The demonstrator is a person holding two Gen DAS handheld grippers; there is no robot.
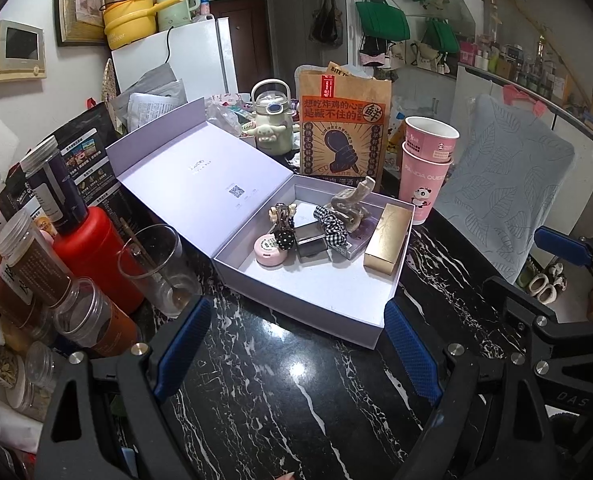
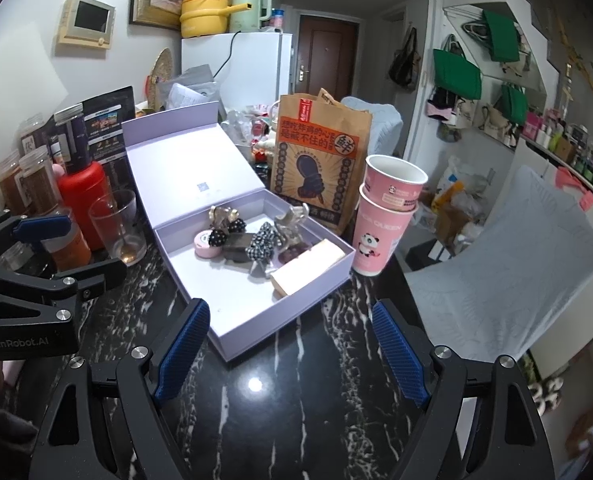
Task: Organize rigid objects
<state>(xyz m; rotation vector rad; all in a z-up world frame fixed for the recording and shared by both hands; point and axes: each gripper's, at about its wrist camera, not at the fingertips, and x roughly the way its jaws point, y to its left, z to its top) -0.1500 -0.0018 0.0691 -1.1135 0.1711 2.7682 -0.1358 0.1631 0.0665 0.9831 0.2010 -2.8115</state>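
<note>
An open lavender box (image 1: 296,300) sits on the black marble table, lid (image 1: 200,168) folded back to the left. Inside lie a gold carton (image 1: 386,242), a pink round case (image 1: 270,250), a dark square box (image 1: 310,240), a checked scrunchie (image 1: 330,222), a beige hair claw (image 1: 350,202) and a polka-dot clip (image 1: 282,242). The box also shows in the right wrist view (image 2: 200,284). My left gripper (image 1: 296,344) is open and empty, just before the box's near wall. My right gripper (image 2: 290,354) is open and empty, just before the box's near corner.
A glass with a spoon (image 1: 158,264), a red bottle (image 1: 96,252) and several spice jars (image 1: 28,264) stand left of the box. Two stacked pink paper cups (image 1: 426,164) and a brown paper bag (image 1: 342,128) stand behind it. A cushioned chair (image 1: 504,192) is on the right.
</note>
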